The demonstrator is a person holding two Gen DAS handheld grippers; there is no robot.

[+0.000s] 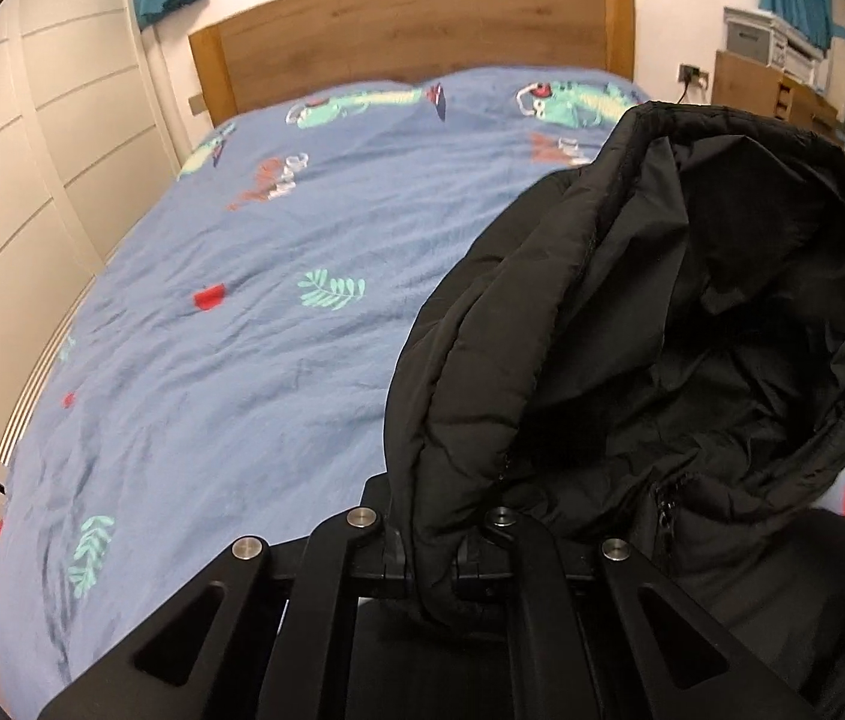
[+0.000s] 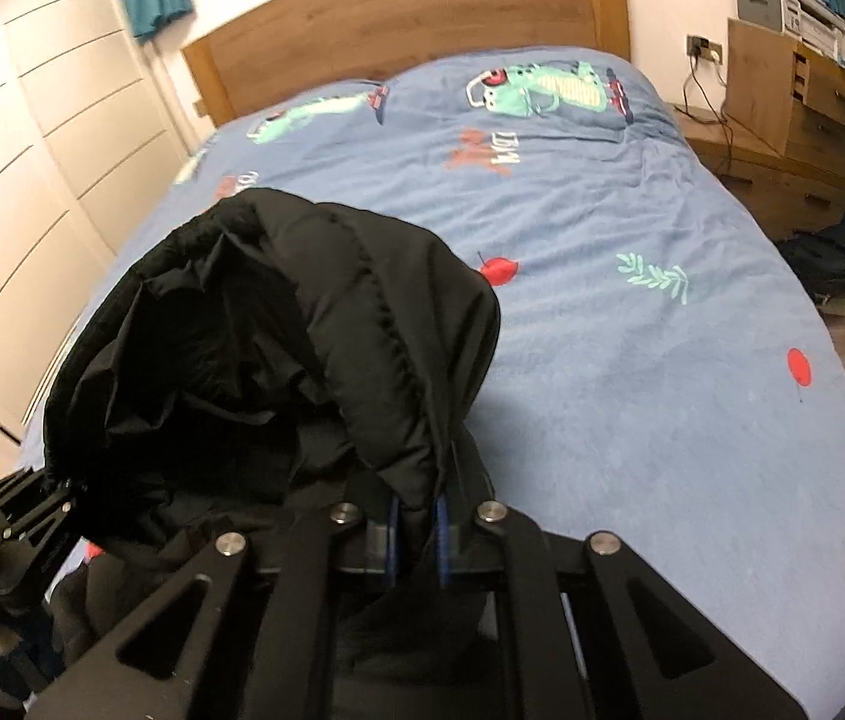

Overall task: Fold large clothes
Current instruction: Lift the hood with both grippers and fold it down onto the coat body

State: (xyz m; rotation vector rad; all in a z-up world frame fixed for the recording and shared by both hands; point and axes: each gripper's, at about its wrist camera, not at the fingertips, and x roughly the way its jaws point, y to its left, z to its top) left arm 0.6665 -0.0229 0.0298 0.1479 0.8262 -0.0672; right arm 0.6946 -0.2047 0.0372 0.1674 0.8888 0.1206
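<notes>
A black quilted hooded jacket (image 1: 632, 330) hangs between my two grippers above the bed. My left gripper (image 1: 431, 564) is shut on the jacket's edge near the hood, at the bottom middle of the left wrist view. My right gripper (image 2: 416, 546) is shut on the other side of the jacket (image 2: 278, 330), pinching fabric between its blue pads. The hood gapes open between the grippers, its dark lining showing. The left gripper also shows at the left edge of the right wrist view (image 2: 26, 510). The jacket's lower body hangs out of sight below.
The bed (image 1: 230, 360) has a blue cover with dinosaur and leaf prints and a wooden headboard (image 1: 410, 24). White wardrobe doors (image 1: 20, 180) stand to the left. A wooden desk and drawers (image 2: 794, 120) and a dark bag (image 2: 842, 240) stand to the right.
</notes>
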